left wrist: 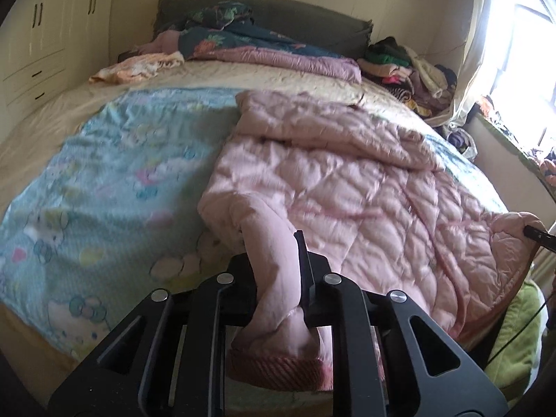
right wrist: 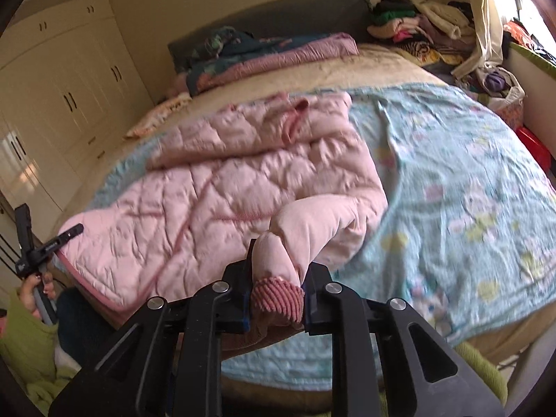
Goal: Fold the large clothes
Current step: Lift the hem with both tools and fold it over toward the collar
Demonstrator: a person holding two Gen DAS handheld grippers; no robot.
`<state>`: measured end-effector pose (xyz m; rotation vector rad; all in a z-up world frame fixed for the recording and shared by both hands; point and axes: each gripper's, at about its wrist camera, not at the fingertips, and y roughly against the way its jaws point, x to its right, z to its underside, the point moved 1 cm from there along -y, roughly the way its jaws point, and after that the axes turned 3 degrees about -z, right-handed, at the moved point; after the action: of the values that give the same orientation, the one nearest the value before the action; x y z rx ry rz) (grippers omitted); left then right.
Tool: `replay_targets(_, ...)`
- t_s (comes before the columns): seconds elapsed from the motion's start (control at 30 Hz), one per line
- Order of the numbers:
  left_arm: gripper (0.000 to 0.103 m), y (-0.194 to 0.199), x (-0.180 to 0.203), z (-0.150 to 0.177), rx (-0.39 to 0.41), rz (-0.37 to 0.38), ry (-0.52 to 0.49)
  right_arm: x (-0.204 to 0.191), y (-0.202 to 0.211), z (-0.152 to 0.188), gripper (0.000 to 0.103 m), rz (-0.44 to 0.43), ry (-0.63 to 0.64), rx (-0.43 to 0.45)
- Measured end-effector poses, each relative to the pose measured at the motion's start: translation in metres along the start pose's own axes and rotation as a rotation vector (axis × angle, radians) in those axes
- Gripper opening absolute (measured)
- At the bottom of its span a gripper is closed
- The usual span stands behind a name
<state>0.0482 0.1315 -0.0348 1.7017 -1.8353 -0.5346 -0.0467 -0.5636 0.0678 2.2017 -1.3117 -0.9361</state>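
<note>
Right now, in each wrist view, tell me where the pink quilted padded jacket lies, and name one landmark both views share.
Left wrist view: the pink quilted padded jacket fills centre and right, one ribbed cuff in the near jaws.
Right wrist view: the jacket spreads centre-left, one ribbed cuff in the near jaws.
Shared landmark: the dark grey headboard at the bed's far end.

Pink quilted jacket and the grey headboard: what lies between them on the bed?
In the left wrist view, between the pink quilted jacket and the grey headboard lie a bare strip of beige bedspread, then a mauve quilt with dark floral bedding.
</note>
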Motion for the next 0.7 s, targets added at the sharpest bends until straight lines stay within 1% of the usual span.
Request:
replay_targets(0.07,0.009,0.001,0.001,-0.010,0.022,0.006,0.007,-0.002,0.001,-0.012,0.018,-0.013,0.002,0.037)
replay_targets(0.23,0.009,0.004,0.003,-0.036,0.080,0.020,0.025,-0.005,0.001,-0.036,0.017,-0.039,-0.011,0.096)
replay_targets(0.33,0.009,0.004,0.005,-0.050,0.108,0.008,0.027,-0.004,0.000,-0.049,0.017,-0.052,-0.012,0.125)
replay_targets(0.7,0.010,0.002,0.006,-0.094,0.170,0.010,0.072,0.001,0.003,-0.094,0.017,-0.080,-0.050,0.214)
